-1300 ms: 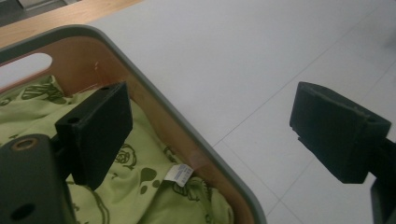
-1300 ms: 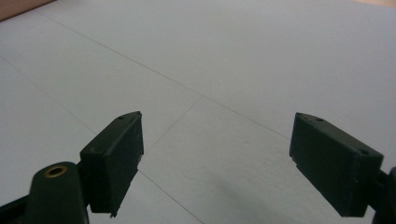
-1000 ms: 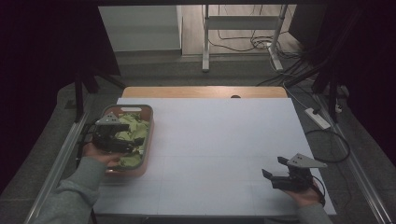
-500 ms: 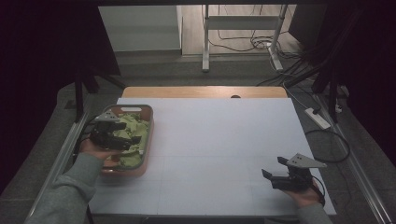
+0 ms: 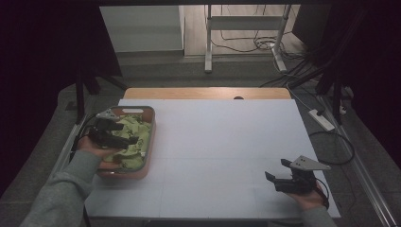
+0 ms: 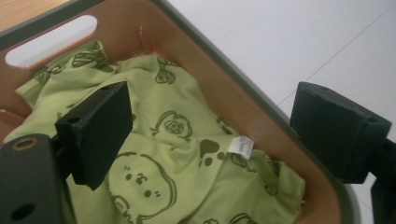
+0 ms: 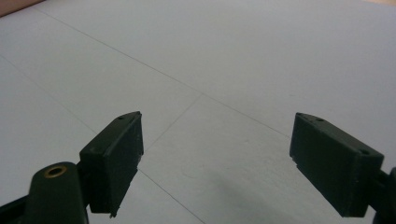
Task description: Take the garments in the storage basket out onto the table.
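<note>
White table [image 5: 213, 142], green printed cloth [image 6: 187, 154] (white tag [image 6: 241, 145] unreadable) between wide-open left tool [image 6: 210, 135]

Both tongs gape wide — left tongs [image 5: 134, 140] reaching forward at far left, right tongs [image 5: 275, 169] held low.

The basket's wall [image 6: 261, 112] hems the left tongs [image 6: 210, 135] above the green cloth [image 6: 187, 154]. Beyond it, the white counter [image 5: 227, 142] lies open. The right tongs [image 7: 217, 163] have free room.

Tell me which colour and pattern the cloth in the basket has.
The cloth is light green with dark green cartoon drawings, clearest in the left gripper view.
</note>
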Demonstrator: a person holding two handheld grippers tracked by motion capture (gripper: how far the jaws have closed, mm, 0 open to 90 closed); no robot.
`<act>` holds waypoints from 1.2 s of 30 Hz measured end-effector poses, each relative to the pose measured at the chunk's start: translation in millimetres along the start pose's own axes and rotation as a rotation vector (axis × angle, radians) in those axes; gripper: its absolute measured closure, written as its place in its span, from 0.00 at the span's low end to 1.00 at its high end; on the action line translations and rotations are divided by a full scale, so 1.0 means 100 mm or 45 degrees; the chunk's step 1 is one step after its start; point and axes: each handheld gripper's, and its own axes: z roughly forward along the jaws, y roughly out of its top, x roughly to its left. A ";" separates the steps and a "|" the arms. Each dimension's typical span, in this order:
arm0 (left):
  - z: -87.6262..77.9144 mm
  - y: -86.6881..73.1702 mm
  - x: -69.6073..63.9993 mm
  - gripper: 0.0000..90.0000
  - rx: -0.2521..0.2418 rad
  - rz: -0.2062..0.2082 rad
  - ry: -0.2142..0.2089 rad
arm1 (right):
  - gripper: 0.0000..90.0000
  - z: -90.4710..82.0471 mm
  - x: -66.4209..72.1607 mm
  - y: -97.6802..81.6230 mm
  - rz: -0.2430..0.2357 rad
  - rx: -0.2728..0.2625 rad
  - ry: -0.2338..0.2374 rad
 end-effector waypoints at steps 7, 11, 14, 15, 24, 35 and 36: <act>0.07 -0.01 0.14 0.15 0.094 0.002 0.010 | 0.20 0.00 0.00 0.00 0.002 0.003 -0.001; 0.14 0.02 0.21 0.15 0.157 0.000 0.033 | 0.20 0.01 0.00 0.00 -0.002 0.006 0.000; 0.19 0.05 0.24 0.15 0.190 -0.005 0.043 | 0.20 0.01 0.00 0.00 -0.002 0.004 0.000; 0.19 0.05 0.24 0.15 0.190 -0.005 0.043 | 0.20 0.01 0.00 0.00 -0.002 0.004 0.000; 0.38 0.13 0.27 0.14 0.304 -0.022 0.103 | 0.20 0.01 0.00 0.00 -0.002 0.008 0.001; 0.53 0.12 0.36 0.13 0.389 -0.065 0.141 | 0.20 0.02 -0.01 -0.01 -0.001 0.012 0.002; 0.55 0.12 0.38 0.13 0.401 -0.071 0.139 | 0.20 0.02 0.00 -0.01 -0.002 0.013 0.003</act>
